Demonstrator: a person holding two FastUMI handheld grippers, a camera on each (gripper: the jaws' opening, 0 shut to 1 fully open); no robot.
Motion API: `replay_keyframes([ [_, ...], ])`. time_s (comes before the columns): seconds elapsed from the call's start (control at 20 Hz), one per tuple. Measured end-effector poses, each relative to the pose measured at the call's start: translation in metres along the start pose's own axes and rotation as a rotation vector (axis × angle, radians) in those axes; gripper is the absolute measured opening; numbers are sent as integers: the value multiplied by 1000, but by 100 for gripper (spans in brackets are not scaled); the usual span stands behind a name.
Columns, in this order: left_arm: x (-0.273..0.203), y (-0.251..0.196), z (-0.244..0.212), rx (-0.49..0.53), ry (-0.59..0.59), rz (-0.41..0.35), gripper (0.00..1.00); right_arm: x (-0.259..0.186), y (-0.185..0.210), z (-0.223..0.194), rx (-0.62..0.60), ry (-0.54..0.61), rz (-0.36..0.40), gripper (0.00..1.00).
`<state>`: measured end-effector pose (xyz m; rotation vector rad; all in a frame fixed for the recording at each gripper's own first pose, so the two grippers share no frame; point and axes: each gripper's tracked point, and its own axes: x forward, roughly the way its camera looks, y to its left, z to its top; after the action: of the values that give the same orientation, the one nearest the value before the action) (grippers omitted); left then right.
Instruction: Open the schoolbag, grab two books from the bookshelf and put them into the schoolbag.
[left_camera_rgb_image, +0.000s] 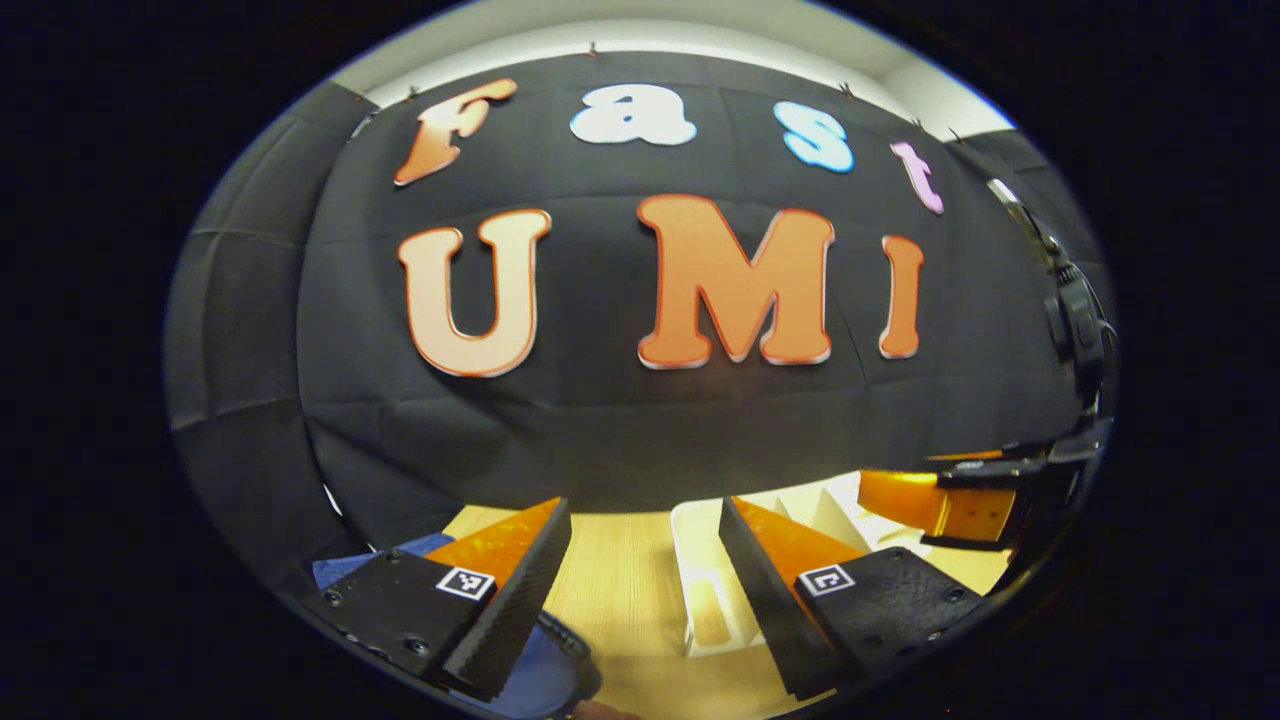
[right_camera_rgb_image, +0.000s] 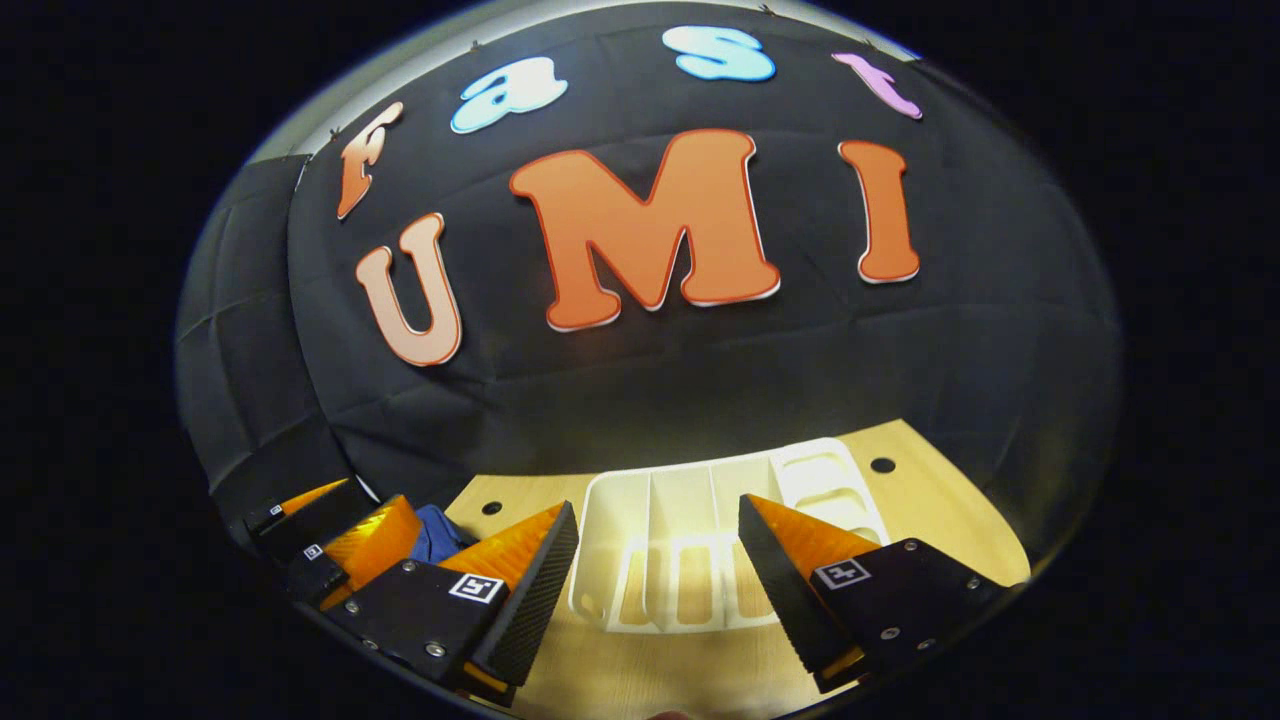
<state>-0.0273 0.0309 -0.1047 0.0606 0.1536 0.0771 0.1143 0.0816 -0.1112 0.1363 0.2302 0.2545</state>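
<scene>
My left gripper (left_camera_rgb_image: 643, 510) hangs open over the wooden table (left_camera_rgb_image: 620, 590) with nothing between its fingers. A blue schoolbag (left_camera_rgb_image: 545, 665) lies under its left finger, at the bottom left of the left gripper view. A white slotted bookshelf (left_camera_rgb_image: 700, 570) lies just ahead to the right. In the right gripper view my right gripper (right_camera_rgb_image: 657, 505) is open and empty, right over the same bookshelf (right_camera_rgb_image: 690, 500), whose visible slots hold no book. The blue schoolbag (right_camera_rgb_image: 435, 530) peeks out at the left, beside the left gripper (right_camera_rgb_image: 335, 545). The right gripper (left_camera_rgb_image: 955, 505) shows at the right edge of the left gripper view.
The booth's black cloth wall rises close behind the table's far edge (right_camera_rgb_image: 940, 480). A dark stand with cables (left_camera_rgb_image: 1080, 330) hangs at the right of the left gripper view. Small round holes (right_camera_rgb_image: 882, 465) mark the tabletop.
</scene>
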Motion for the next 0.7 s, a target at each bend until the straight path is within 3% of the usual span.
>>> replay_keyframes([
  [0.1, -7, 9, 17, 23, -44, 19, 96, -4, -6, 17, -45, -90, -35, 96],
  [0.35, -14, 7, 41, 34, -160, 44, 96, -10, -5, 20, -85, -138, -53, 97],
  [0.55, -16, 14, 49, 36, -201, 74, 93, -21, -9, 32, -138, -231, -86, 97],
  [0.7, -19, 9, 48, 34, -197, 65, 93, -23, -6, 28, -142, -236, -80, 96],
])
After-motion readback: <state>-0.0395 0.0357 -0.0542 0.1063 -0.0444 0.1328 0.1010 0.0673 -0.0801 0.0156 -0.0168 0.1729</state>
